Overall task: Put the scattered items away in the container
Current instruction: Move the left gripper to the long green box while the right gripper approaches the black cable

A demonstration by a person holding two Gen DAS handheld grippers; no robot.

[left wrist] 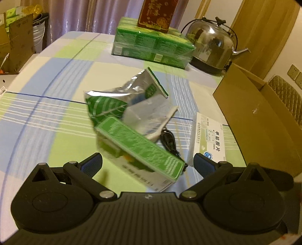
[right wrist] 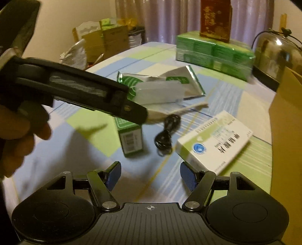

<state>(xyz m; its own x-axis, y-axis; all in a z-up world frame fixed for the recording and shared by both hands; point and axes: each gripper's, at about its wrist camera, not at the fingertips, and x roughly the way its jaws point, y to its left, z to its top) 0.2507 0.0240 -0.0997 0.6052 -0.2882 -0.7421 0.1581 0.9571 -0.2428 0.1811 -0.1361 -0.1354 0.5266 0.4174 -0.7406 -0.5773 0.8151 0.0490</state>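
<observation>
A green box lies on the checked tablecloth between the spread fingers of my left gripper, which is open; whether the pads touch it is unclear. Behind the box sit crumpled foil bags, a clear plastic wrapper and a coiled black cable. A white medicine box lies to the right, beside the brown cardboard container. My right gripper hovers open and empty just short of the cable and the white box. The left gripper reaches over the green box.
At the table's far side stand a shrink-wrapped green pack with a red box on top, and a steel kettle. Cardboard boxes are stacked beyond the table's left edge. A hand holds the left gripper.
</observation>
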